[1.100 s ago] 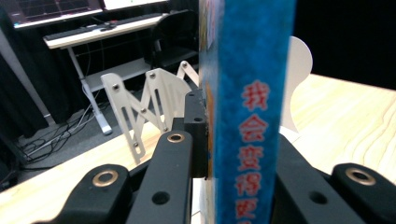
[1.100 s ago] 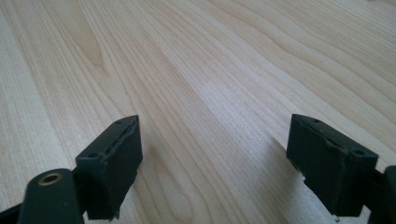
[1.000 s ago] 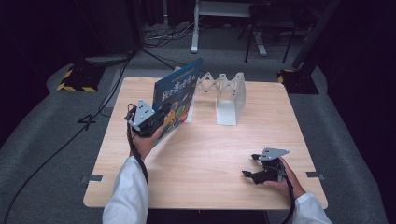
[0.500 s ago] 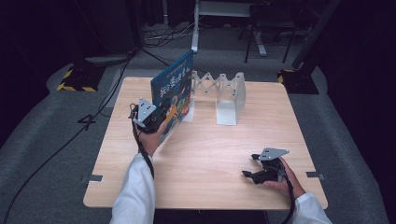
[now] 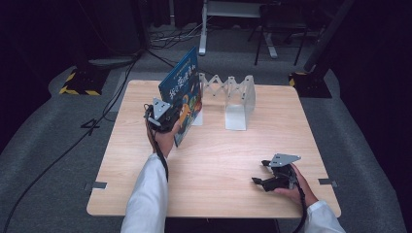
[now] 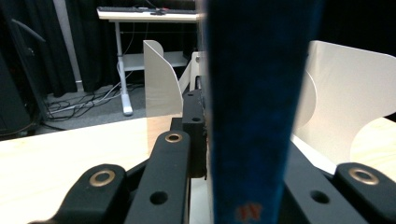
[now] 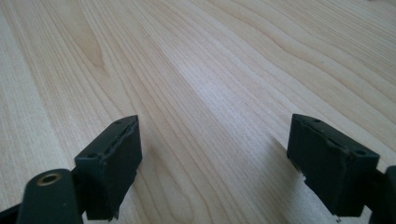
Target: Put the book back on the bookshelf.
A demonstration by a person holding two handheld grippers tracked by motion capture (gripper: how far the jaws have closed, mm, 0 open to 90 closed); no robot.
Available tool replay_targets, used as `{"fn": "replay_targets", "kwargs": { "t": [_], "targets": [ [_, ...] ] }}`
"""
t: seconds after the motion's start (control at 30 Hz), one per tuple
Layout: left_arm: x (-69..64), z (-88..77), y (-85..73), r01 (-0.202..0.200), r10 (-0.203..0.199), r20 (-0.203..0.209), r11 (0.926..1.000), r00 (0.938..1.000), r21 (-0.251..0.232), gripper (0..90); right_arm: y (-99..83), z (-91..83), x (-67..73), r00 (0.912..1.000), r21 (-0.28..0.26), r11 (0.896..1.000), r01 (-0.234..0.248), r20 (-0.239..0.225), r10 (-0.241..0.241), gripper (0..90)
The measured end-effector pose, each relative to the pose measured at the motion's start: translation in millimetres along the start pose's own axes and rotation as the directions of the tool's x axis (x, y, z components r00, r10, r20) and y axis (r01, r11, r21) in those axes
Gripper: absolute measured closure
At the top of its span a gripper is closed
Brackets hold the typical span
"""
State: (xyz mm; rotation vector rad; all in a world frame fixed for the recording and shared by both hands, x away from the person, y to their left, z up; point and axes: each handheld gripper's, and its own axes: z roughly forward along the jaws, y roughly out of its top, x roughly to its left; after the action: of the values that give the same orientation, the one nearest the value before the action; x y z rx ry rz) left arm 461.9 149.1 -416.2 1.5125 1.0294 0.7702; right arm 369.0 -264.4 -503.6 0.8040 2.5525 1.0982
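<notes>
Clamping the blue book (image 5: 182,94) upright near the white rack (image 5: 228,99), the left hand-held gripper (image 5: 163,116) risked clipping a divider and tipping it; the right hand-held gripper (image 5: 272,177) rested wide open and empty on the counter (image 5: 218,160).

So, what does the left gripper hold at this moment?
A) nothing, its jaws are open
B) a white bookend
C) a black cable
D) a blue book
D: in the left gripper view the jaws of the left gripper are closed on the blue book, and the high view shows it standing up next to the white rack.
</notes>
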Motion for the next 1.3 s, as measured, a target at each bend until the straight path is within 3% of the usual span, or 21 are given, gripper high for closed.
{"fn": "replay_targets", "kwargs": {
  "t": [0.5,0.97,1.3],
  "targets": [
    [6.6,13.9,-0.1,0.026,-0.025,-0.045,0.9996,0.9987,0.012,78.5,-0.1,0.0,-0.1,1.0000,-0.001,1.000,-0.001,-0.001,0.001,18.1],
    [-2.1,9.7,-8.2,-0.010,0.012,-0.063,0.9996,0.9979,0.027,71.4,-0.3,0.1,-0.2,1.0000,-0.002,1.000,-0.001,-0.001,0.001,18.0],
    [-7.8,2.7,-19.4,-0.048,0.051,-0.038,0.9969,0.9980,0.061,65.0,-0.2,0.5,-0.1,1.0000,-0.004,1.000,-0.001,0.000,0.001,17.7]
  ]
}}
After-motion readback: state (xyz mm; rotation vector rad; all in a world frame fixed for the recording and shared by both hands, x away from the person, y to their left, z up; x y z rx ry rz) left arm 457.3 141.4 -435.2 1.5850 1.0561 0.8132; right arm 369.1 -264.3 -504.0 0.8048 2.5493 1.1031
